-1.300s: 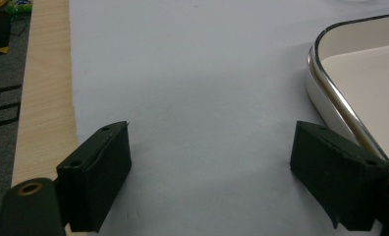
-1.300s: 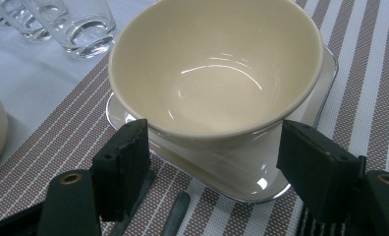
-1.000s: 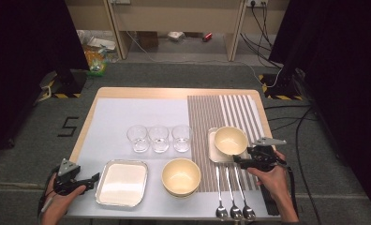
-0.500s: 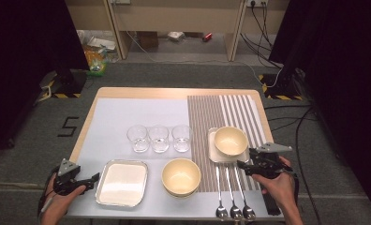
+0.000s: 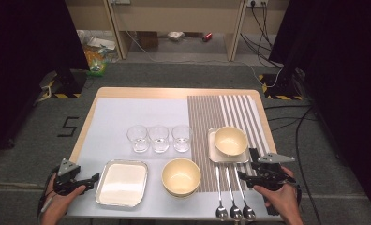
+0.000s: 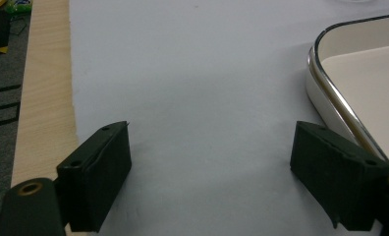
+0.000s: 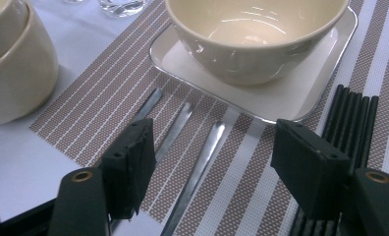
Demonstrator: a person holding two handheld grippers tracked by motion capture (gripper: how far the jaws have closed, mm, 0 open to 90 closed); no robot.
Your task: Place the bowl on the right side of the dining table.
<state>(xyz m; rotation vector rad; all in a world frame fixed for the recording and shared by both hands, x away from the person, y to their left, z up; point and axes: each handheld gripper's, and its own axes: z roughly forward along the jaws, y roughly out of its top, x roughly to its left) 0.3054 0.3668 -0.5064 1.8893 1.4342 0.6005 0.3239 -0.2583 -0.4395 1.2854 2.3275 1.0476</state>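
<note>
Now the right gripper [image 5: 247,177] hangs low over the striped mat [image 5: 221,112] near the table's front right corner, its jaws spread wide and holding nothing. In the right gripper view [image 7: 212,157] the jaws straddle the handle ends of three spoons [image 7: 192,147], which lie side by side on the mat with their bowls toward the front edge; whether a jaw touches any handle cannot be told. Just beside the right jaw lies a bundle of black chopsticks [image 7: 352,115], also on the mat. Beyond the spoon handles sits a small square plate [image 7: 300,93] carrying a cream bowl [image 7: 254,34]. A second cream bowl [image 5: 181,176] stands to the left of the spoons, at the mat's left edge near the front. Behind it, toward the table's middle, three clear glasses [image 5: 159,138] stand in a row on the pale sheet [image 5: 127,112]. The left gripper [image 5: 91,179] rests at the front left corner, its jaws likewise wide apart and empty, pointing at a metal-rimmed tray [image 5: 122,183]. In the left gripper view [image 6: 212,167] the tray's rim [image 6: 340,93] lies just beside the right jaw, with the table's wooden left edge [image 6: 45,98] past the other jaw.
</note>
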